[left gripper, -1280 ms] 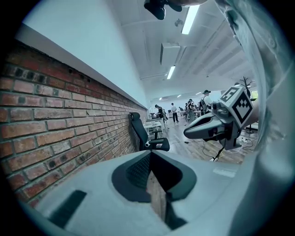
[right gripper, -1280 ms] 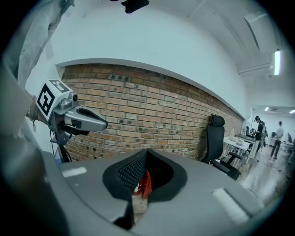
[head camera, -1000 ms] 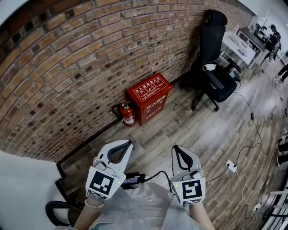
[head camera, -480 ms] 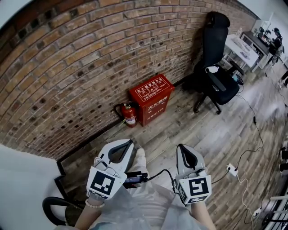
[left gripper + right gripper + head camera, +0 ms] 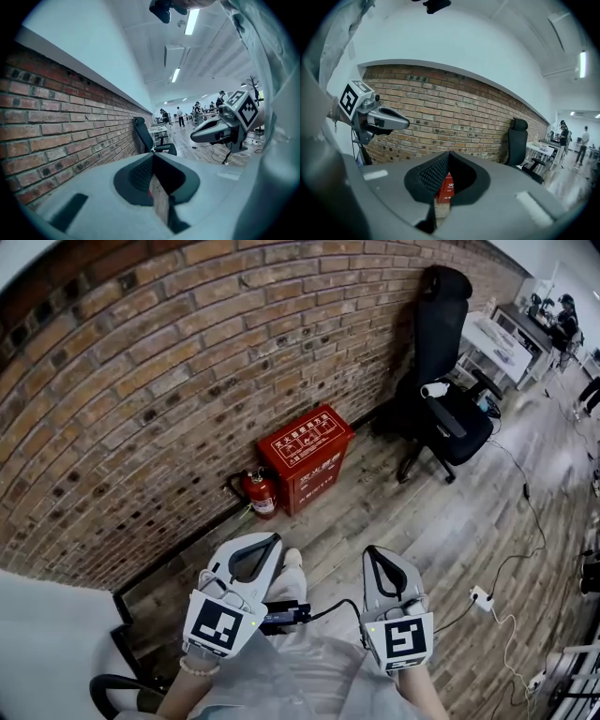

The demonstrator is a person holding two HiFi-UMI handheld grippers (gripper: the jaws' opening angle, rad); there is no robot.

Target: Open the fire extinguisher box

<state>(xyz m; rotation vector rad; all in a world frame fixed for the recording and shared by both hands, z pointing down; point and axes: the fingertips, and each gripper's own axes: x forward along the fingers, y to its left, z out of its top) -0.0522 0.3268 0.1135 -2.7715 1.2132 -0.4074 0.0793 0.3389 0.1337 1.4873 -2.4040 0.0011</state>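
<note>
The red fire extinguisher box (image 5: 306, 457) stands shut on the wooden floor against the brick wall, white print on its lid. A red fire extinguisher (image 5: 261, 493) stands just left of it. My left gripper (image 5: 273, 539) and right gripper (image 5: 372, 550) are held side by side well short of the box, both shut and empty. In the right gripper view the box (image 5: 446, 188) shows through the hollow behind the closed tips of the right gripper (image 5: 449, 153). The left gripper (image 5: 153, 154) points along the wall, its tips together.
A black office chair (image 5: 439, 381) stands right of the box by the wall. A white power strip (image 5: 481, 596) and cables lie on the floor at right. Desks (image 5: 497, 338) and people are at the far right. A dark chair base (image 5: 117, 690) sits at lower left.
The view has drawn a little nearer to the box, and both grippers have moved forward with it. A shoe now shows between the grippers. Both stay shut.
</note>
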